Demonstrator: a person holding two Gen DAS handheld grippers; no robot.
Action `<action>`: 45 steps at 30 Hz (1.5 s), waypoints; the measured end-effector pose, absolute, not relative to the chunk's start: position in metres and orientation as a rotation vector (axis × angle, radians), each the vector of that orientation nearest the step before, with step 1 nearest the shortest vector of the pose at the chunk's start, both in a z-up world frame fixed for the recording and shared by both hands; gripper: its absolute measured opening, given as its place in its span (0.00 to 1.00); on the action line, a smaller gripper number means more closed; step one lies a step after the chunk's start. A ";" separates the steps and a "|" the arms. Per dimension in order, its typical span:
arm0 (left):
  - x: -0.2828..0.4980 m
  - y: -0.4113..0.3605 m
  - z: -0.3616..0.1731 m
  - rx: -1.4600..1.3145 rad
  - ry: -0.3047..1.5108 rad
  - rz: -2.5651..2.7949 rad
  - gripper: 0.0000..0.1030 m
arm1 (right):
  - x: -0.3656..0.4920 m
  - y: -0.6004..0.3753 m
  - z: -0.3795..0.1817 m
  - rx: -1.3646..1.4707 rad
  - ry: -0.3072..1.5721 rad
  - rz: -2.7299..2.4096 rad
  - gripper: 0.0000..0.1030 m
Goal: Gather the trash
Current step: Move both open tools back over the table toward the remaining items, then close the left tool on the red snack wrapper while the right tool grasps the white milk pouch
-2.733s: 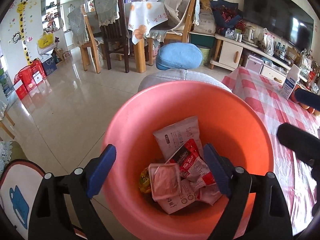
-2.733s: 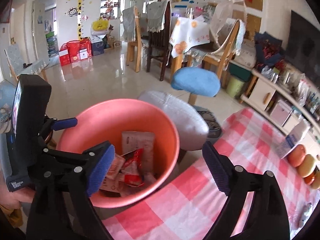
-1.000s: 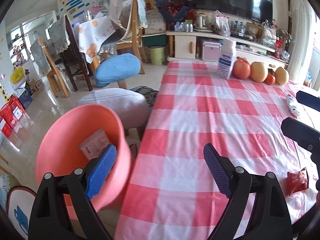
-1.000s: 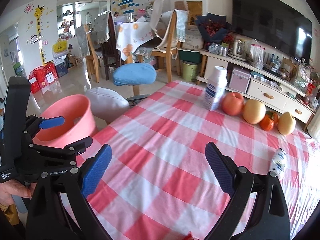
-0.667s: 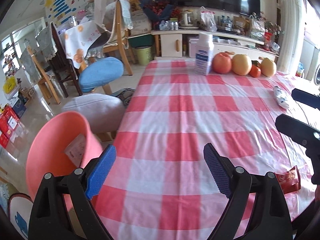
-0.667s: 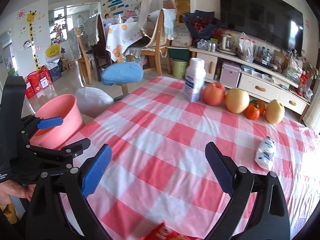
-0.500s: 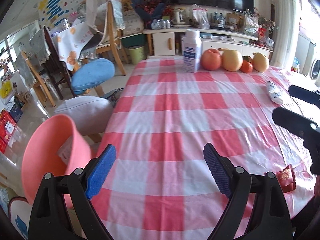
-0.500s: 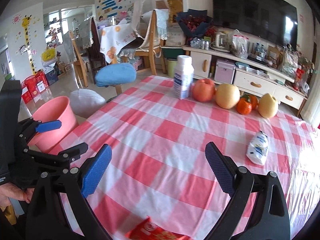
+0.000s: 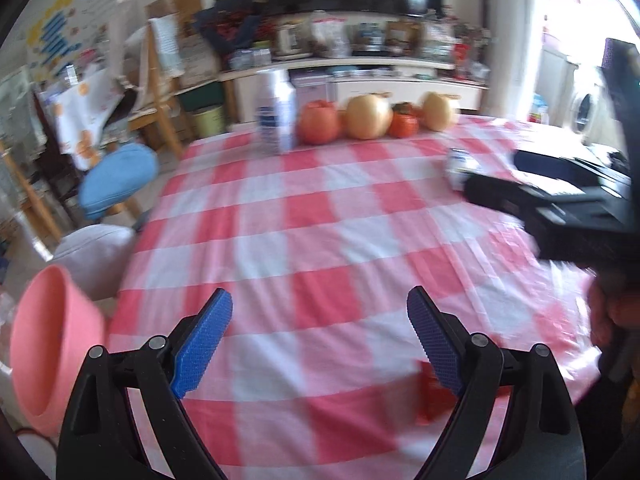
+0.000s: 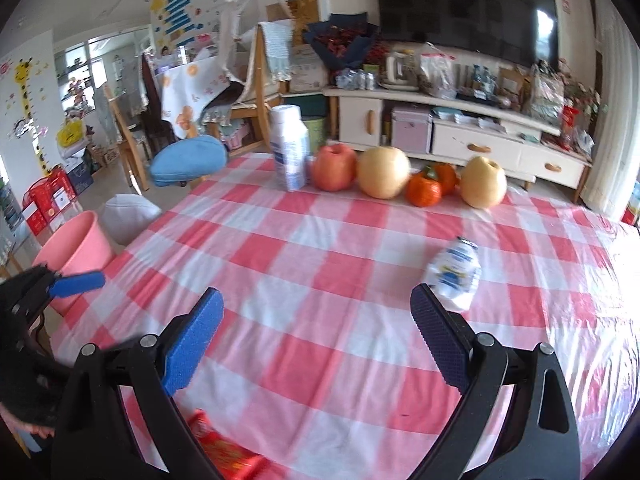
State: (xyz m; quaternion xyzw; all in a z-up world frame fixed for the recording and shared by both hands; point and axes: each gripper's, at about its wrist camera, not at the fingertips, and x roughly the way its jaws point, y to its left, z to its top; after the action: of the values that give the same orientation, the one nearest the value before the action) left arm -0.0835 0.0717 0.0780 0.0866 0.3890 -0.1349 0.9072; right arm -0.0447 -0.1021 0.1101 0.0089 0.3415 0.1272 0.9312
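Table [image 10: 320, 264]: glossy red-and-white checked cloth, plastic sheen. Pink plastic bin [image 10: 74, 240]: round, smooth, on floor off table's left edge. Crumpled white-blue wrapper [image 10: 454, 274]: lying on cloth, mid-right. Red foil packet [image 10: 224, 452]: flat, near table's front edge, partly behind right gripper's left finger. Far edge: white bottle [image 10: 290, 148], round fruit [image 10: 384, 178]. Left gripper [image 9: 318, 344]: jaws wide apart, ribbed blue pads, nothing between. Right gripper [image 10: 316, 344]: jaws spread wide, empty.
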 end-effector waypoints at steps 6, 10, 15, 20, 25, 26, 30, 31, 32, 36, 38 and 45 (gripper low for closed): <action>-0.113 0.040 0.058 0.173 0.878 -0.385 0.86 | -0.029 -0.157 0.101 0.096 0.741 0.158 0.92; -0.129 0.027 0.041 0.147 0.936 -0.404 0.86 | -0.017 -0.192 0.091 0.141 0.778 0.089 0.92; -0.131 0.022 0.025 0.135 0.967 -0.369 0.86 | -0.001 -0.207 0.076 0.158 0.819 0.075 0.92; -0.121 0.024 0.018 0.085 0.981 -0.347 0.86 | 0.018 -0.194 0.060 0.112 0.855 0.101 0.92; -0.113 0.017 0.011 0.082 0.992 -0.344 0.86 | 0.039 -0.183 0.045 0.068 0.884 0.103 0.92; -0.112 0.017 0.010 0.081 0.993 -0.342 0.86 | 0.043 -0.183 0.043 0.062 0.888 0.100 0.92; -0.108 0.015 0.010 0.071 0.981 -0.337 0.86 | 0.055 -0.182 0.038 0.049 0.896 0.100 0.92; -0.106 0.015 0.010 0.068 0.979 -0.336 0.86 | 0.058 -0.181 0.037 0.036 0.895 0.099 0.92; -0.105 0.014 0.010 0.068 0.977 -0.334 0.86 | 0.060 -0.180 0.037 0.027 0.896 0.100 0.92; -0.101 0.011 0.009 0.076 0.970 -0.333 0.86 | 0.071 -0.177 0.030 -0.007 0.915 0.100 0.92; -0.100 0.009 0.009 0.084 0.968 -0.334 0.86 | 0.073 -0.176 0.027 -0.025 0.921 0.097 0.92; -0.098 0.003 0.010 0.138 0.964 -0.336 0.74 | 0.075 -0.173 0.024 -0.035 0.918 0.123 0.67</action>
State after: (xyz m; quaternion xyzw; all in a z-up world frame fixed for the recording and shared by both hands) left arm -0.0980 0.0029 0.0100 0.0659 0.4612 -0.1606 0.8702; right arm 0.0747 -0.1730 0.0244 -0.0171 0.4427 0.0593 0.8945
